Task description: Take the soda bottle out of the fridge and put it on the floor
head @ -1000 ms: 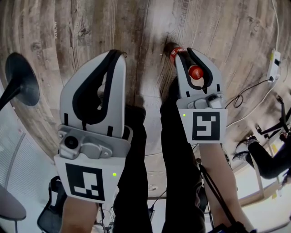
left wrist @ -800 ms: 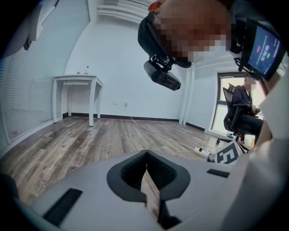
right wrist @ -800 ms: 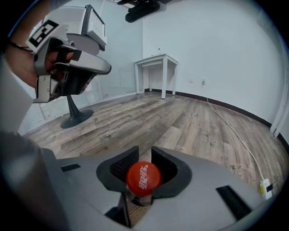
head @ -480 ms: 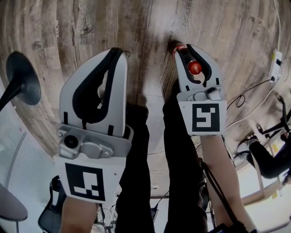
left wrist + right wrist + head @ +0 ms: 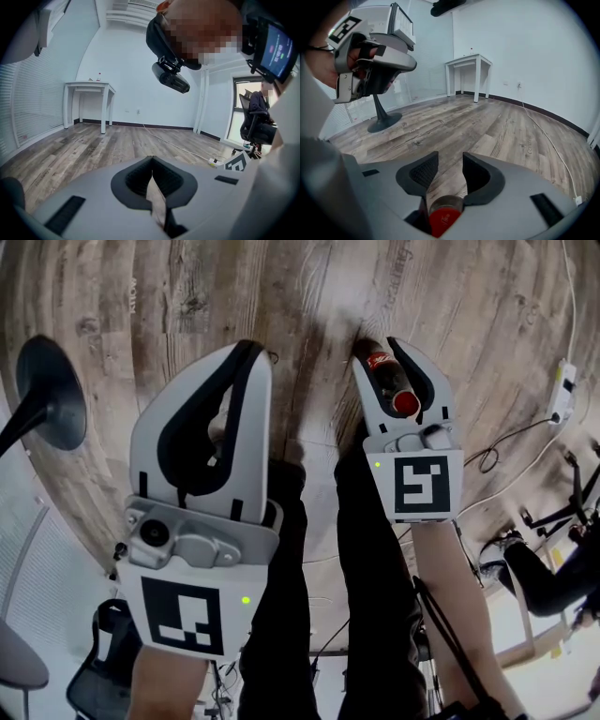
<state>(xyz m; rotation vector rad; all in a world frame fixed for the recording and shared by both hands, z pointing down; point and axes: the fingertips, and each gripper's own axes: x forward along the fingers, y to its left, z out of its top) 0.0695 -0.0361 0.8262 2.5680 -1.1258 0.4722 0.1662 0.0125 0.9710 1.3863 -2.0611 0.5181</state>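
A soda bottle [image 5: 384, 371] with a red cap [image 5: 405, 403] and red label stands on the wood floor [image 5: 309, 296], seen from above. My right gripper [image 5: 379, 354] is around its neck; its jaws are opening, with a visible gap, and the pads no longer press on it. In the right gripper view the cap [image 5: 445, 220] sits deep in the throat of the right gripper [image 5: 450, 162]. My left gripper [image 5: 251, 351] hangs to the left, shut with nothing in it. The left gripper [image 5: 151, 165] shows its pads touching in its own view.
A black pedestal base [image 5: 52, 395] stands on the floor at left. A white power strip [image 5: 561, 388] with cables lies at right. The person's dark trouser legs [image 5: 281, 549] are just behind both grippers. A white table [image 5: 468, 61] stands by the far wall.
The right gripper's jaws have spread apart around the bottle's neck, letting go of it. The bottle stays upright on the floor. The left gripper has hardly moved.
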